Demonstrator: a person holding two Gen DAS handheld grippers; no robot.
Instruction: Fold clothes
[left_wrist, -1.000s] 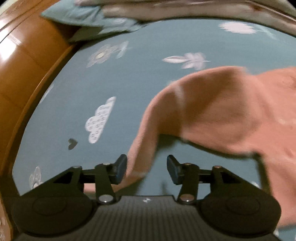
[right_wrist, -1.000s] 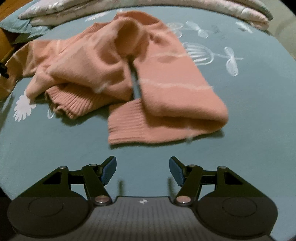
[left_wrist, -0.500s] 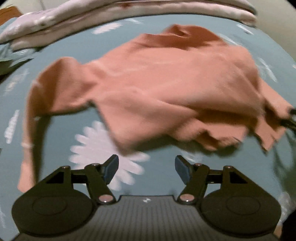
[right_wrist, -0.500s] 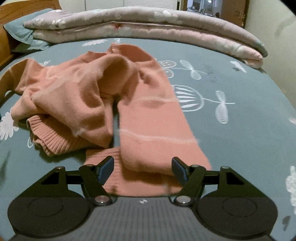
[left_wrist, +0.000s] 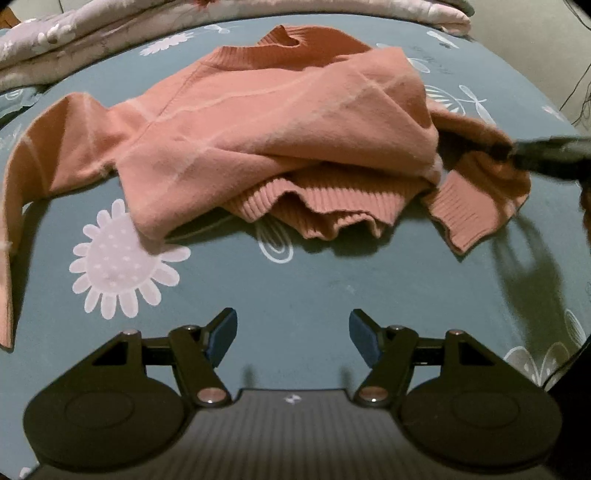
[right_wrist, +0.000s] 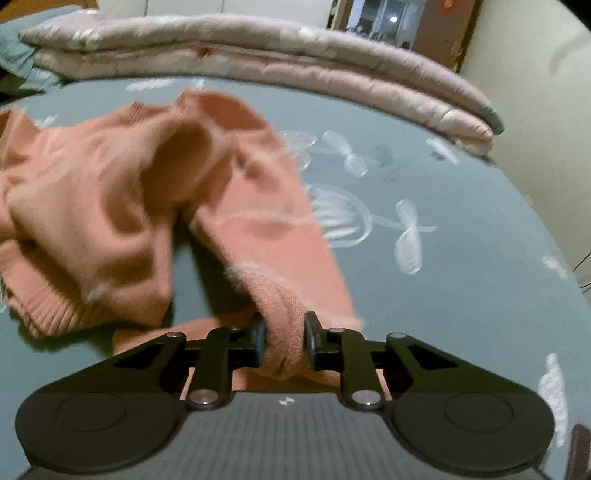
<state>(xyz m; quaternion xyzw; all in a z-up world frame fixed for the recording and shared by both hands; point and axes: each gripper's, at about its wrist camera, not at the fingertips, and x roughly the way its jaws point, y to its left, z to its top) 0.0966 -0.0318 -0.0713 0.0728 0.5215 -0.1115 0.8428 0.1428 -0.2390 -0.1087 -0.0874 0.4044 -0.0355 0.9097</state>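
- Sweater (left_wrist: 280, 122), a salmon-pink knit with faint pale stripes, lies crumpled on the teal printed bedsheet (left_wrist: 295, 288), not folded: its body is bunched over the ribbed hem (left_wrist: 317, 206), and the collar (left_wrist: 280, 44) points toward the rolled quilt (right_wrist: 258, 55) at the far edge of the bed.
- At the far left of the left wrist view, the left sleeve (left_wrist: 22, 192) trails out from the shoulder and runs down toward the camera, flat on the sheet.
- Left gripper (left_wrist: 291, 332) hovers over bare sheet just short of the hem, jaws spread wide and holding nothing.
- It would serve best by pinning or taking the hem or the near shoulder, so the body does not slide while the other side is pulled.
- Further right, the right sleeve (right_wrist: 273, 229) bends back on itself near its ribbed cuff (left_wrist: 461, 206).
- Right gripper (right_wrist: 284, 341) is pinching a thick roll of that sleeve between its pads.
- To my eye the step in hand is drawing this sleeve out straight so the garment can be laid flat.
- Pull low and outward, away from the body, and slowly: the knit stretches and the bunched layers may drag along.
- A grip on one layer near the cuff would likely give cleaner control than the present fat roll.
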